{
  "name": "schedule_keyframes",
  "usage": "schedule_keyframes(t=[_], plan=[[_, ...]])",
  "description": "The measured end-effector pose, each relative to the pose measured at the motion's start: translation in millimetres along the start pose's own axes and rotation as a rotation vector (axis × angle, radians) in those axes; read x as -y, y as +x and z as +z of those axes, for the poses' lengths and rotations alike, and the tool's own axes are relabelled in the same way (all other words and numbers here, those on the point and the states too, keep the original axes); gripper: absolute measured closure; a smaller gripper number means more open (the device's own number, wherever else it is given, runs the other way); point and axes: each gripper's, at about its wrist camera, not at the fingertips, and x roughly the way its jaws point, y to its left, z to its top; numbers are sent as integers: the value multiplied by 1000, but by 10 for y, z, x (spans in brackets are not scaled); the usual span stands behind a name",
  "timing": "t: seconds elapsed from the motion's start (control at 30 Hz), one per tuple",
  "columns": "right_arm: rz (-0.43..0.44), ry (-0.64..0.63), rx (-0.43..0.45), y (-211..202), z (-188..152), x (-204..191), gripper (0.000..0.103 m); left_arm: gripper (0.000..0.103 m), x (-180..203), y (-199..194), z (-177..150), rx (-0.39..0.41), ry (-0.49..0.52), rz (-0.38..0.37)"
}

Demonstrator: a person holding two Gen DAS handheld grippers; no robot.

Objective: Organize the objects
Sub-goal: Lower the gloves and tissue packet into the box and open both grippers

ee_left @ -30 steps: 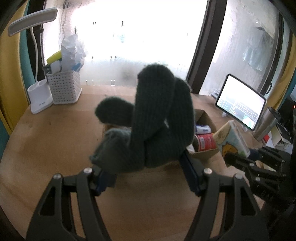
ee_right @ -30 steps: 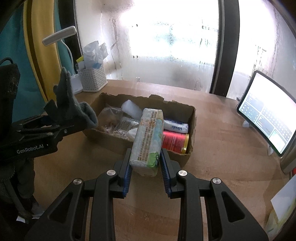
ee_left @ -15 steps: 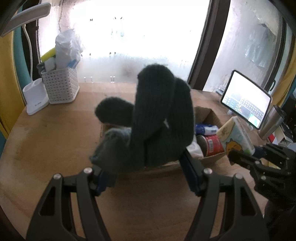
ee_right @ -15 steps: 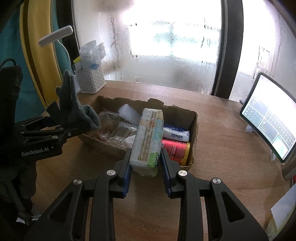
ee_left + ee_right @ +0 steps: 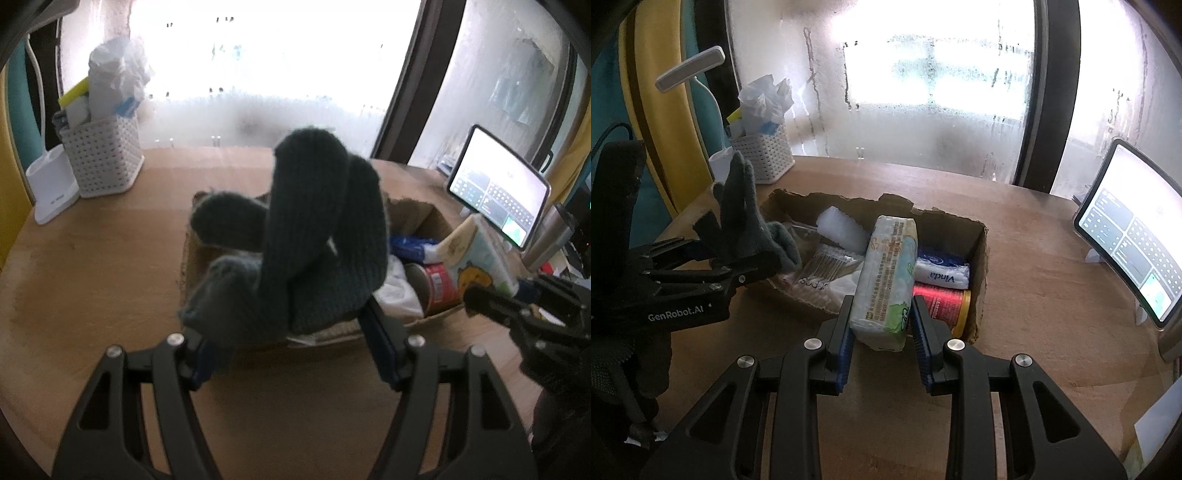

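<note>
Left wrist view: a dark knitted glove [image 5: 317, 236] is clamped between the pads of the left gripper [image 5: 291, 343], its fingers standing up over the near left end of the cardboard box [image 5: 424, 214]. The box is seen closer and lower than a second ago, and the basket [image 5: 103, 158] has slid leftward. If the glove is let go here, it could be draped over the box wall, because its cuff hangs outside the rim.

Right wrist view: a tissue pack [image 5: 886, 280] is pinched upright by the right gripper [image 5: 882, 332], above the middle of the box beside the red can [image 5: 942, 306]. Its grip is unchanged, and the box is slightly nearer. The pack could be wedged crookedly on the can.
</note>
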Motion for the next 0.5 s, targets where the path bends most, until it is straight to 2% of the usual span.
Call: schedule_keyframes(t=[0.17,0.4,0.5], plan=[[-6,-2,-3,42,42,6,72,33,-26,93,15,-30,-2,-3],[-8,-3,-7,88,84,-17,72,20,-43,71,25,-33,-1,-47],[-9,-2,-7,86,86,-18,72,18,-61,50,39,-23,-5,-51]])
